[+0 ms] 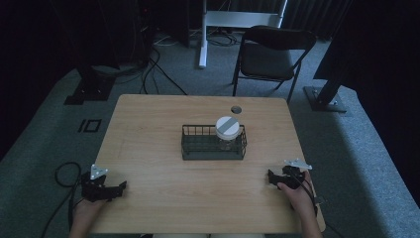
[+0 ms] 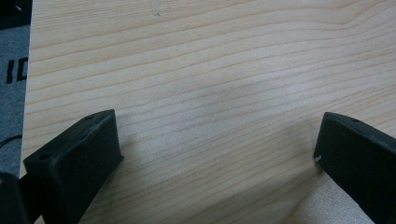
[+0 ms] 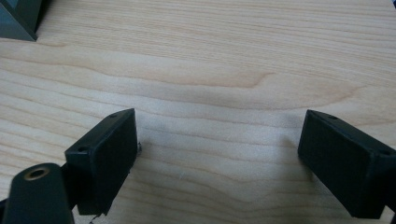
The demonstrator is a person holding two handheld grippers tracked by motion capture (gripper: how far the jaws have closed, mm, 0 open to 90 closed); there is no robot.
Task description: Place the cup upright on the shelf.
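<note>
Both my tools are parked at the near edge of the desk (image 1: 163,198), well apart from each other and from the work. My left tool (image 1: 121,187) sits low at the near left corner of the desk, held by my left hand (image 1: 86,208), cable looping off over the carpet beside it. In the left gripper view the left tool (image 2: 217,144) has its jaws spread wide, bare wood grain between them, nothing gripped. My right tool (image 1: 270,177) is at the near right, right hand (image 1: 297,193) behind it, grey three-cornered plate on top. In the right gripper view the right tool (image 3: 219,149) is just as wide open, holding nothing, desk surface under it. A dark corner of something shows at the top left of that view; cannot tell what it is.

Wire basket (image 1: 198,148), dark green, sits at the middle of the desk, long side facing me. A clear jar (image 1: 228,136) with a white lid with a grey stripe stands upright inside the basket at its right end. Basket and jar are well away from both tools, roughly between them and farther out.

Round dark grommet hole (image 1: 236,109) is in the desk behind the basket. Black folding chair (image 1: 270,54) stands on the carpet past the far edge.
</note>
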